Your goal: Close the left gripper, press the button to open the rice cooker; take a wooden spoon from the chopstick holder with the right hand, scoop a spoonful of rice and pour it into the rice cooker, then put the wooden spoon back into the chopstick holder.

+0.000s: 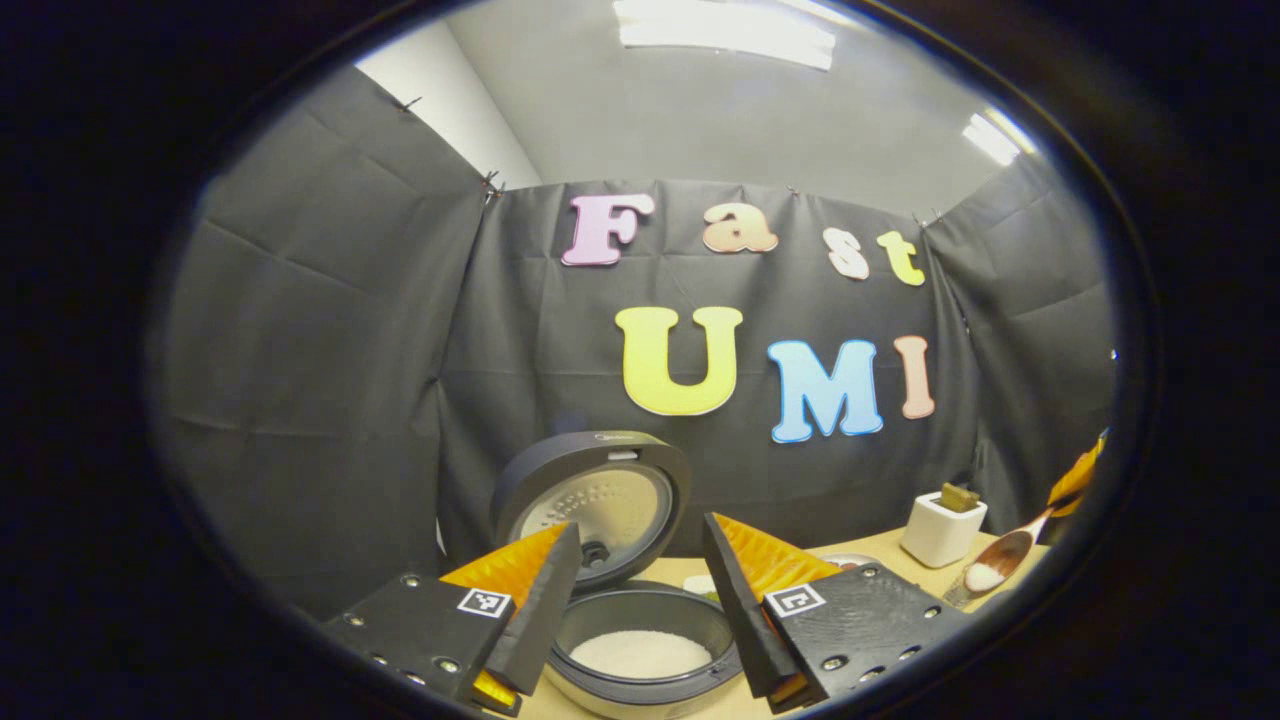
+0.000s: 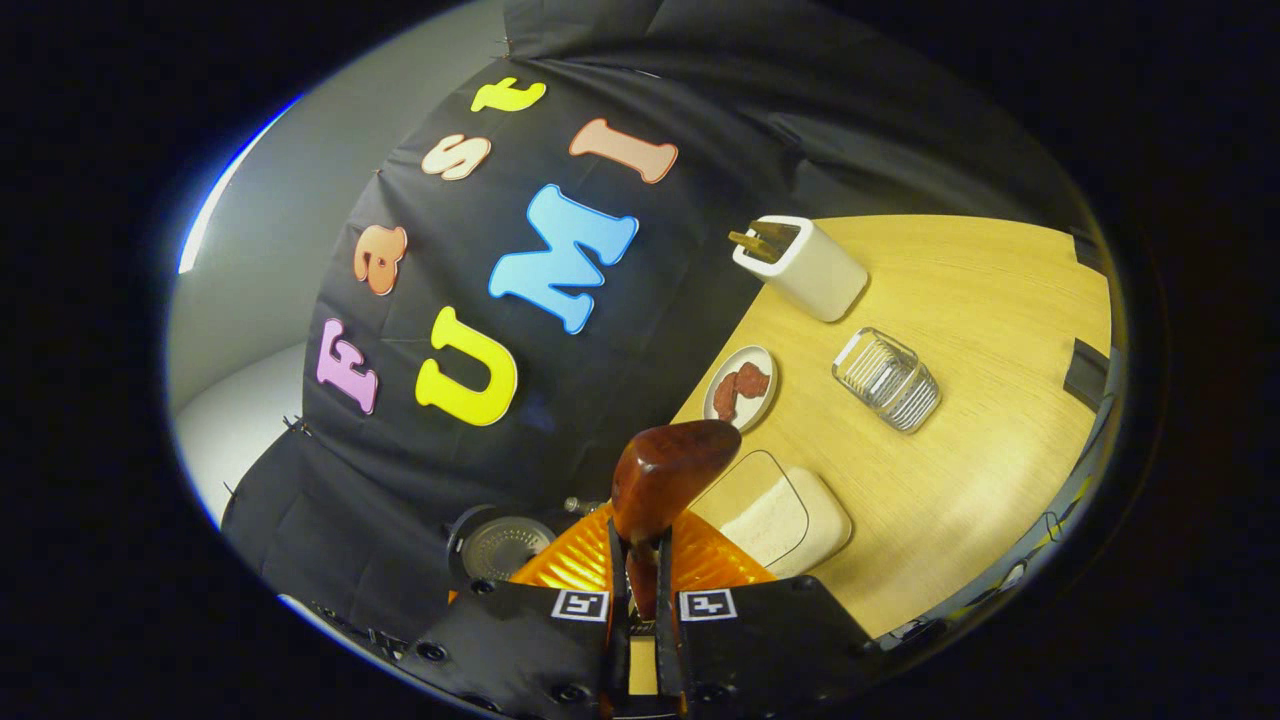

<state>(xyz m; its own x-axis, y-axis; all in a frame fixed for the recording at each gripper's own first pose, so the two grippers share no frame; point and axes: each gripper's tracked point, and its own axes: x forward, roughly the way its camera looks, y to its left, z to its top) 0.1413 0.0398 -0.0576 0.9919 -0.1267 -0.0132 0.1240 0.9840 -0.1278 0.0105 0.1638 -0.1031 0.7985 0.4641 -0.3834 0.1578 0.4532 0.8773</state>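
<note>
Right gripper view: right gripper (image 2: 642, 590) clamps wooden spoon (image 2: 665, 470)

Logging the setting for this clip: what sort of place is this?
Likely a staged kitchen setup in a recording booth: black cloth wall, wooden table, open rice cooker, white chopstick holder, and a wooden spoon held in the right gripper.

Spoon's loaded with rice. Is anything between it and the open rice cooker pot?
Nothing visible blocks it. The wooden spoon is raised at the right, the rice cooker has its lid up, and the left tongs straddle the pot's near rim, open.
</note>
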